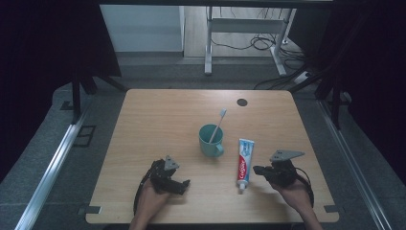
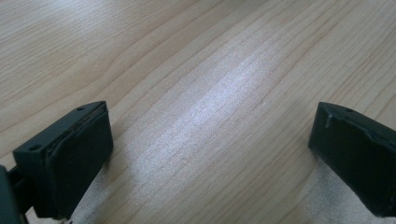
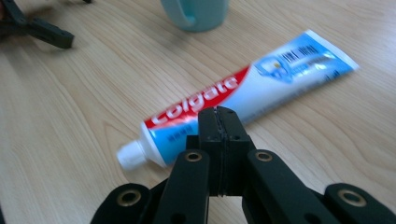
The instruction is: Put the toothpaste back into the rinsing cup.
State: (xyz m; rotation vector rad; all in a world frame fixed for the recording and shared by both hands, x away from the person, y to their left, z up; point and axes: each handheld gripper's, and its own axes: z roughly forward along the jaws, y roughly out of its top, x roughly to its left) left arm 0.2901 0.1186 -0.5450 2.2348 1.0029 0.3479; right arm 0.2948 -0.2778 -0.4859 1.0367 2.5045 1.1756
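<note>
On the wooden table [image 1: 158, 115], near its middle, stood a teal mug [image 1: 210, 140] with its handle turned toward the near edge; a toothbrush [image 1: 218, 124] leaned inside it, bristle head up and tilted to the far right. Just right of the mug lay a toothpaste tube [image 1: 244, 164], red, white and blue, lengthwise from far to near, with its white cap [image 1: 242, 185] at the near end; mug and tube sat close together but apart. A small dark round spot [image 1: 242, 102] marked the far part of the tabletop.

At the near left, the left gripper [image 1: 179, 184] rested low over the wood, held in a hand [image 1: 152, 199]; in the left gripper view its jaws stood wide, with bare wood grain between them. At the near right, the right gripper [image 1: 258, 169], held by the other hand [image 1: 292, 190], pointed left toward the tube, its tip just beside the tube's lower half; in the right gripper view its jaws were pressed together with nothing between them, and the tube lay just beyond the tip, cap toward the left of that view; I could not tell whether the tip touched the tube.
</note>
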